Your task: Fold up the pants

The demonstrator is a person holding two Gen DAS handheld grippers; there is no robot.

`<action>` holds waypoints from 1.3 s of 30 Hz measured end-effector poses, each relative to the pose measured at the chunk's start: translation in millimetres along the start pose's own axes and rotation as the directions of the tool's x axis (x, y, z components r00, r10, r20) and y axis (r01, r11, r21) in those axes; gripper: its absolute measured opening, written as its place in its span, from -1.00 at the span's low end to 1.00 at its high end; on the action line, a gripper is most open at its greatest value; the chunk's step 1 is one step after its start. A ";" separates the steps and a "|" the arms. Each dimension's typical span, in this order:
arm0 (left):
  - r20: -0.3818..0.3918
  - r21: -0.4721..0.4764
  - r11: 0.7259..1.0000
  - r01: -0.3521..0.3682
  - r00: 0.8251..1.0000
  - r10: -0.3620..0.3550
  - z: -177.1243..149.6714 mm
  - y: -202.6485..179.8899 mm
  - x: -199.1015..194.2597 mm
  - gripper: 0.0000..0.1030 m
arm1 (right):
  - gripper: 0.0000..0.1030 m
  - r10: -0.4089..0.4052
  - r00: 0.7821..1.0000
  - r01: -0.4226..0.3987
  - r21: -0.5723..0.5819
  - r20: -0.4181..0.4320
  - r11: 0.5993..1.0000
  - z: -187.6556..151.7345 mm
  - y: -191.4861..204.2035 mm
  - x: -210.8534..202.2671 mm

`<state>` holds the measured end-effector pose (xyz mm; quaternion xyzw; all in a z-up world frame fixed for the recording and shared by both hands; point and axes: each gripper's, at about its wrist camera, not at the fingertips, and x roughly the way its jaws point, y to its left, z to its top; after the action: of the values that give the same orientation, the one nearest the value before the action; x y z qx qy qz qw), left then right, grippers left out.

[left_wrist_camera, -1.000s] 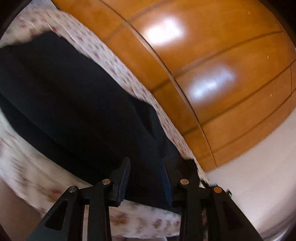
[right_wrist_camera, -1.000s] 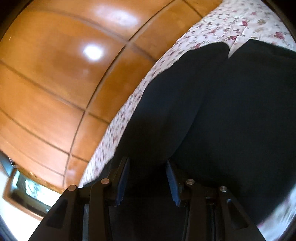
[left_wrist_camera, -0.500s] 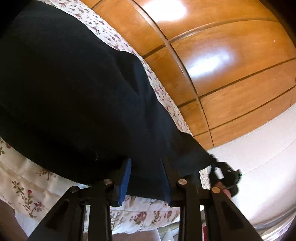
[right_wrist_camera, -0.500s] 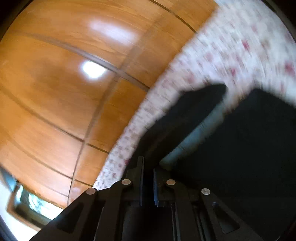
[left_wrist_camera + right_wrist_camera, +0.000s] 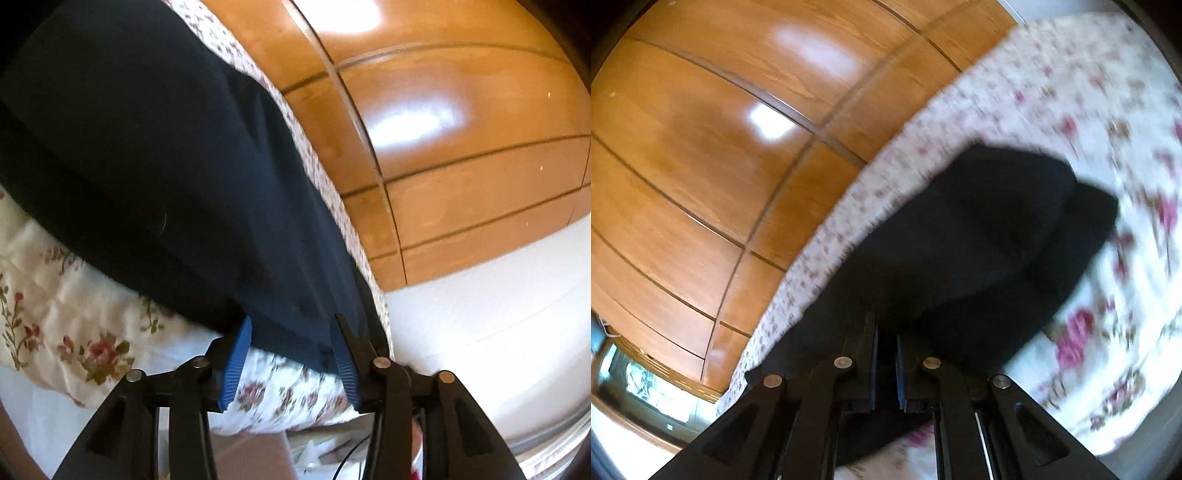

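Note:
Dark navy pants (image 5: 155, 155) lie on a floral bedspread (image 5: 55, 306). In the left wrist view my left gripper (image 5: 291, 354) is open, its blue pads either side of the pants' near edge, holding nothing. In the right wrist view my right gripper (image 5: 885, 354) is shut on the pants (image 5: 979, 236) and holds a fold of the dark cloth above the bedspread (image 5: 1108, 110). The rest of the cloth trails away to the upper right, blurred.
A glossy wooden panelled wall (image 5: 461, 147) runs along the far side of the bed, also in the right wrist view (image 5: 701, 129). A white wall (image 5: 480, 332) is at the right. A framed opening (image 5: 646, 387) shows at lower left.
My right gripper closed on the pants and pulled the cloth along, so more bedspread shows. My left gripper stayed open and drew back toward the pants' near edge.

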<state>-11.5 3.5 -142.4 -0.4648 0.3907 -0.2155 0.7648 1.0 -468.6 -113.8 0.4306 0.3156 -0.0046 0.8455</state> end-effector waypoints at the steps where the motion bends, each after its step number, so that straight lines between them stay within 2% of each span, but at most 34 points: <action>1: 0.008 0.000 1.000 0.006 1.000 -0.006 0.4 -1.7 -1.7 -0.07 | -0.76 0.021 1.000 -0.021 0.014 0.003 1.000 -0.3 -4.2 0.3; 3: 0.015 0.001 0.999 0.032 0.999 -0.032 3.6 -5.5 -3.7 -0.04 | -0.52 0.043 0.999 -0.044 0.058 0.019 0.997 3.4 -8.8 -1.9; 4: 0.020 -0.002 1.000 0.029 0.999 -0.029 4.5 -6.4 -3.7 -0.03 | -0.21 0.050 0.998 -0.053 0.075 0.036 0.996 4.3 -11.1 -6.1; 5: 0.024 -0.009 1.000 0.023 0.999 -0.022 3.4 -5.8 -4.5 -0.03 | -0.04 0.059 0.996 -0.065 0.094 0.066 0.993 6.4 -14.5 -11.3; 7: 0.031 -0.045 0.999 0.010 0.999 -0.009 5.0 -0.3 -1.9 -0.03 | -0.03 0.048 0.994 -0.059 0.120 0.099 0.991 12.0 -18.5 -14.5; 10: 0.044 -0.068 0.998 0.005 0.999 -0.002 9.3 0.4 3.7 -0.04 | -0.04 0.028 0.994 -0.046 0.177 0.103 0.983 22.2 -29.1 -11.2; 12: 0.048 -0.059 0.998 -0.018 0.999 0.021 13.9 -8.7 20.8 -0.10 | -0.14 0.034 0.993 -0.057 0.201 0.113 0.978 27.2 -35.6 -10.1; 13: 0.048 -0.058 0.998 -0.025 0.998 0.028 14.7 -9.9 21.3 -0.29 | -0.39 0.012 0.993 -0.036 0.201 0.116 0.979 29.9 -37.8 -9.4; 14: 0.046 -0.051 0.998 -0.039 0.998 0.041 15.0 -10.9 21.5 -0.67 | -0.65 -0.011 0.994 -0.011 0.201 0.110 0.980 31.7 -39.8 -8.6; 15: 0.025 -0.026 0.997 -0.076 0.997 0.077 15.5 -12.7 21.5 -0.83 | -0.72 -0.017 0.995 -0.004 0.203 0.103 0.979 32.3 -40.5 -7.8; 16: 0.006 -0.014 0.996 -0.086 0.996 0.086 15.7 -13.6 21.1 -0.87 | -0.79 -0.024 0.995 0.004 0.206 0.093 0.978 33.9 -41.8 -5.6; 18: 0.007 -0.006 0.998 -0.057 0.998 0.057 15.4 -16.9 13.8 -0.87 | -0.83 -0.034 0.995 0.015 0.199 0.092 0.980 38.6 -41.3 -10.1; 20: 0.023 0.017 1.000 -0.024 0.999 0.024 15.5 -26.0 1.1 -0.89 | -0.85 -0.014 0.990 -0.012 0.183 0.138 0.983 46.9 -37.0 -20.6; 22: 0.013 0.060 0.998 -0.012 1.000 0.011 11.4 -34.7 -8.8 -1.00 | -0.85 0.005 0.984 -0.034 0.161 0.179 0.986 51.7 -32.2 -35.3; 26: -0.026 0.109 0.992 -0.060 0.998 0.063 -1.9 -32.1 -11.8 -1.00 | -0.85 -0.028 0.984 0.004 0.139 0.173 0.990 49.6 -34.6 -45.4; 27: -0.038 0.104 0.990 -0.096 0.994 0.100 -5.4 -25.2 -6.7 -1.00 | -0.85 -0.052 0.985 0.030 0.132 0.165 0.991 46.3 -37.5 -44.6; 28: -0.051 0.085 0.991 -0.104 0.993 0.108 -7.1 -18.8 -4.8 -1.00 | -0.85 -0.077 0.985 0.057 0.134 0.153 0.989 41.5 -43.0 -43.0; 30: -0.077 0.024 0.994 -0.103 0.992 0.105 -8.1 -4.7 -2.0 -1.00 | -0.85 -0.093 0.987 0.070 0.167 0.133 0.983 33.5 -55.7 -38.9; 31: -0.067 -0.009 0.997 -0.079 0.995 0.078 -6.4 -0.8 -2.4 -1.00 | -0.85 -0.088 0.989 0.063 0.199 0.122 0.978 30.2 -62.9 -36.2; 33: -0.013 -0.016 0.999 -0.050 0.999 0.050 -1.7 -2.7 -6.9 -0.90 | -0.85 -0.041 0.989 0.006 0.247 0.140 0.969 26.5 -70.0 -36.2; 35: 0.050 -0.008 0.999 -0.039 0.998 0.039 3.9 -8.2 -11.8 -0.28 | -0.78 -0.040 0.989 0.005 0.232 0.143 0.973 27.4 -66.1 -38.0; 37: 0.078 -0.039 0.999 -0.032 0.996 0.035 10.2 -8.6 -14.1 -0.17 | -0.72 -0.026 0.991 -0.003 0.206 0.134 0.979 29.2 -59.4 -37.8; 39: 0.071 -0.085 0.996 -0.026 0.997 0.032 16.3 -6.0 -4.0 -0.11 | -0.37 -0.005 0.992 -0.018 0.186 0.122 0.982 30.7 -53.5 -36.8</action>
<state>-0.7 12.3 -131.3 -0.4984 0.3783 -0.1707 0.7611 -27.2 -534.4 -119.6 0.5081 0.2599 -0.0576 0.8191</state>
